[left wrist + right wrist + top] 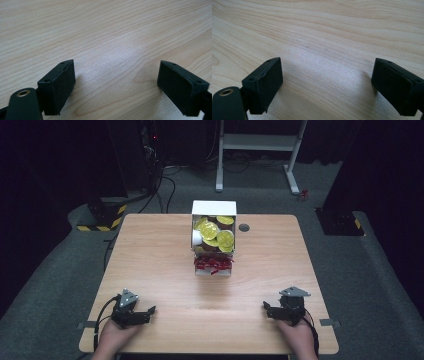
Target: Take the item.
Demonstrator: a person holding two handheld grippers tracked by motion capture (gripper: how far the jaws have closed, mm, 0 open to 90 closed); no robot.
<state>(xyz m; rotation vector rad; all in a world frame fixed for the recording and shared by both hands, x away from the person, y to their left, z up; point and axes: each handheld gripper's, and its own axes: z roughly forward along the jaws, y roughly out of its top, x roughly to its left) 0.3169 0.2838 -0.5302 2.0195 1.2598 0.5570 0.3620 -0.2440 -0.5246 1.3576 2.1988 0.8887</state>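
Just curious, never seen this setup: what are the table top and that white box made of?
Table: looks like pale wood or wood-look laminate, with visible grain lines and a soft matte sheen. White box: probably cardboard or thin plastic, plain and matte; too small to tell.

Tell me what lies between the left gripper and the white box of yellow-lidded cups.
Nothing: in the high view, only bare wooden table separates the left gripper from the white box.

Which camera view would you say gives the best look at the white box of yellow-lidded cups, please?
The high view: the white box stands at the table's far middle, its yellow-lidded cups plain to see. The left and right gripper views look along open jaws at bare wood grain, so they tell nothing about the box.
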